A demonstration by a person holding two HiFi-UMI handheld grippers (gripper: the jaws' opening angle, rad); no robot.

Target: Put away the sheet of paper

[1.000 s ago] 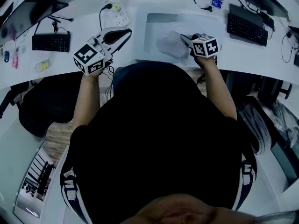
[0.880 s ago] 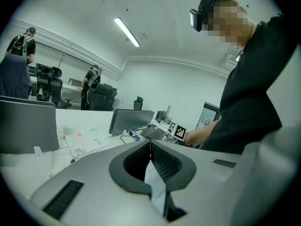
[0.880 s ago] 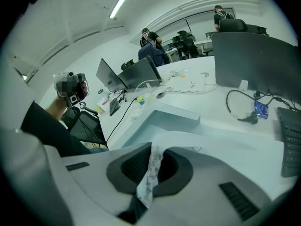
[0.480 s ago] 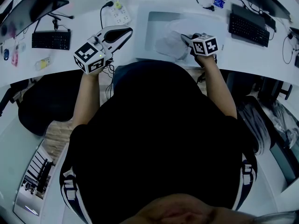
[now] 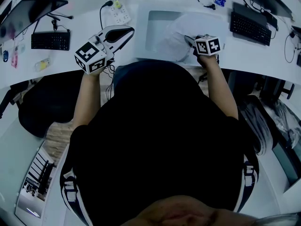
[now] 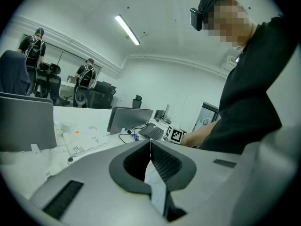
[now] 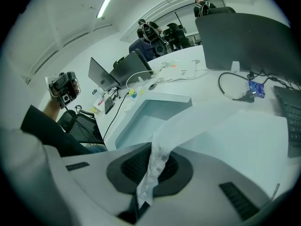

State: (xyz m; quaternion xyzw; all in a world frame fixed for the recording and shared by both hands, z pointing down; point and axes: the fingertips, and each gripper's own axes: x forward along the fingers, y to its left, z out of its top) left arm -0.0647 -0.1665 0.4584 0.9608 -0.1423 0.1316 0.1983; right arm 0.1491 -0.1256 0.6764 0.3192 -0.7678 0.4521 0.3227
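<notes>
Over rectangular tray (image 5: 157, 29), crumpled sheet of paper (image 5: 176, 36) in right gripper (image 7: 153, 149)

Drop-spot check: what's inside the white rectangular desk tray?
White rectangular tray: bare floor at left. Thin white sheet of paper, pinched in the right gripper, hides the rest.

No text, label, brand, number or sign legible on anything in view

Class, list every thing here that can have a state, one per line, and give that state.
right gripper: shut on the sheet of paper.
sheet of paper: crumpled at the pinched edge, rest spread over the tray.
tray: open on top.
left gripper: jaws together, held away from the sheet.
</notes>
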